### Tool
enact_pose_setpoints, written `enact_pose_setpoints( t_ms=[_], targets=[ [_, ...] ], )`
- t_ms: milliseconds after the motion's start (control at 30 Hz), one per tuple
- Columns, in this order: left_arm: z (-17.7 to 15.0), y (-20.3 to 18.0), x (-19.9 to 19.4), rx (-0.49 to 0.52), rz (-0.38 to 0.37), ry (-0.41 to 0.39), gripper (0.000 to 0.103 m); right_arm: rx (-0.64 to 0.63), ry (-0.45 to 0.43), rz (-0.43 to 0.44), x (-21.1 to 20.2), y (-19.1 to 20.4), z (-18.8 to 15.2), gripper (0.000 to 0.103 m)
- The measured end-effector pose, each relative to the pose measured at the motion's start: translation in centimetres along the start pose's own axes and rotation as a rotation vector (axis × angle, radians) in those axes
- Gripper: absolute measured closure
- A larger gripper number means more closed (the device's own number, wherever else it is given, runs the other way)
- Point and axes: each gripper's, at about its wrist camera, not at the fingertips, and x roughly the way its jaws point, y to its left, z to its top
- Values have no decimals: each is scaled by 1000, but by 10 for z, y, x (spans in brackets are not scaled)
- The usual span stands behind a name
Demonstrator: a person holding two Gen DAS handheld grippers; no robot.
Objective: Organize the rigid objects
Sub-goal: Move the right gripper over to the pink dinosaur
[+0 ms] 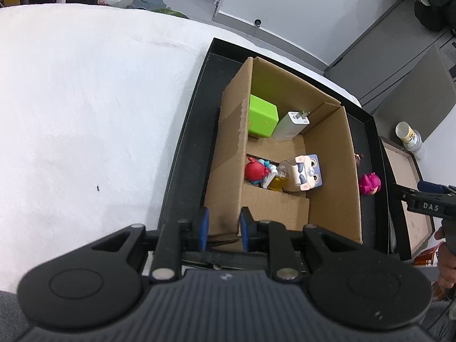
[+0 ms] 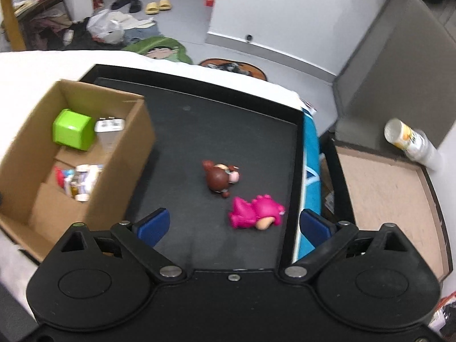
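A cardboard box (image 1: 333, 176) stands in a black tray (image 1: 182, 154) on the white table. In it lie a green cube (image 1: 262, 119), a white charger (image 1: 290, 125), a red figure (image 1: 253, 169) and a square-faced toy (image 1: 306, 172). My left gripper (image 1: 223, 226) is shut on the box's near-left wall. In the right wrist view the box (image 2: 119, 171) is at left. A brown figure (image 2: 219, 179) and a pink figure (image 2: 255, 213) lie on the tray floor (image 2: 228, 119). My right gripper (image 2: 233, 225) is open, just above the pink figure.
A blue item (image 2: 310, 154) lies along the tray's right rim. A second tray with a brown base (image 2: 393, 199) and a plastic bottle (image 2: 410, 142) sit to the right. The floor beyond holds clothes, bags and slippers.
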Motion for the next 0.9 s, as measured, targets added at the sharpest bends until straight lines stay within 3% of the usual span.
enact_pose_setpoints(
  t_ms=[333,633,767,900],
  targets=[
    [0,0,1,5,4,-2,83,194,4,28,15,-48,2,5],
    [-2,3,2,5,-7,-8,83,225,64,61,41,-57,6,23],
    [0,1,2,7,-1,1,83,239,93,102,57,-63,13,40],
    [1,0,4,18,7,6,82,230,117,127,67,-61,14,46]
  ],
)
